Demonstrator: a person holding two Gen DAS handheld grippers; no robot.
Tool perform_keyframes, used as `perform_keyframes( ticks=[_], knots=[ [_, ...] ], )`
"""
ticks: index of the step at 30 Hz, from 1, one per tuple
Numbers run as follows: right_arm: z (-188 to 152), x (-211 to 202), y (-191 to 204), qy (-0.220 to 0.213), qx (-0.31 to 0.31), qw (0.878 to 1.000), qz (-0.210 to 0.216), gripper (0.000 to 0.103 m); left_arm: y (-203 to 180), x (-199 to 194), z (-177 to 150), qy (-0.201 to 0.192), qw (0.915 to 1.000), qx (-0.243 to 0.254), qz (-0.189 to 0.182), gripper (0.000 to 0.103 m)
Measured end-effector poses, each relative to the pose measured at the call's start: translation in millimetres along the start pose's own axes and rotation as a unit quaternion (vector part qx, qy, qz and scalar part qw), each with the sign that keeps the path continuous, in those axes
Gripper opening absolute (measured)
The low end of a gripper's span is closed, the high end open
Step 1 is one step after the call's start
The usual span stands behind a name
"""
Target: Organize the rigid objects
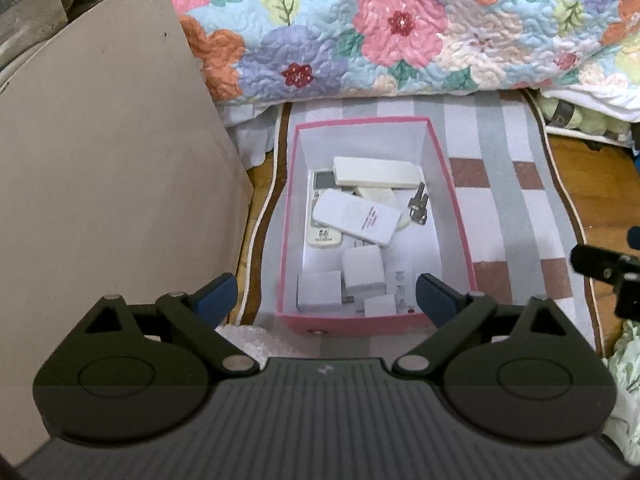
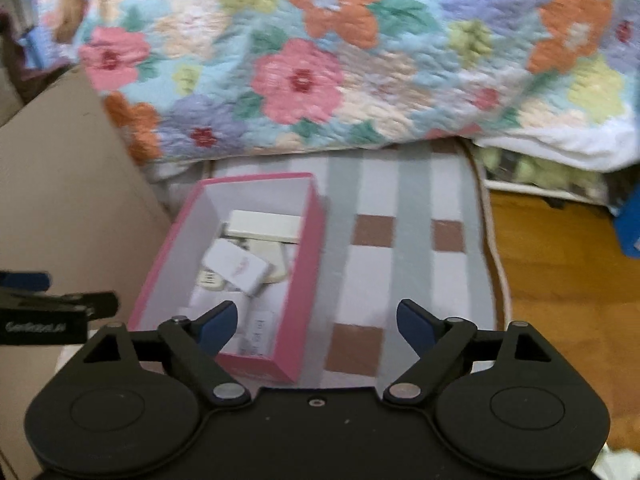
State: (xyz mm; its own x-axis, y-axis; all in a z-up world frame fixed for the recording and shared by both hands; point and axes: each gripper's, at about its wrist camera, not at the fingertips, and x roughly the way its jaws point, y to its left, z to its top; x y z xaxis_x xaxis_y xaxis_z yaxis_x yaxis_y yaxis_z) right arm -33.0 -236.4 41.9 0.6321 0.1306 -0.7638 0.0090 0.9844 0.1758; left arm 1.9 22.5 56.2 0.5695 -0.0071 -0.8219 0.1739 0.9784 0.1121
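A tan board (image 1: 108, 168) is seen at the left, beside the striped mat (image 1: 508, 216). Near the mat's left edge a pink box (image 1: 286, 236) is set, with white remotes (image 1: 356, 218), small white blocks (image 1: 362, 268) and a metal key (image 1: 418, 204) heaped inside. The left hand-held gripper (image 1: 326, 294) is held wide open and empty above the box's near end. The right hand-held gripper (image 2: 316, 322) is likewise spread wide, nothing gripped.
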Motion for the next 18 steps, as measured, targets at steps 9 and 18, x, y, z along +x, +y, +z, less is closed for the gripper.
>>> perform_keyframes(
  ticks=[9,18],
  knots=[
    [-5,5,-9,0.045,0.006,0.998,0.045,0.091,-2,12,-5,0.041,0.9991,0.003,0.004,0.097],
    [-5,7,-7,0.056,-0.006,0.998,0.017,0.091,-2,18,-8,0.047,0.9989,0.000,0.001,0.097]
  ],
)
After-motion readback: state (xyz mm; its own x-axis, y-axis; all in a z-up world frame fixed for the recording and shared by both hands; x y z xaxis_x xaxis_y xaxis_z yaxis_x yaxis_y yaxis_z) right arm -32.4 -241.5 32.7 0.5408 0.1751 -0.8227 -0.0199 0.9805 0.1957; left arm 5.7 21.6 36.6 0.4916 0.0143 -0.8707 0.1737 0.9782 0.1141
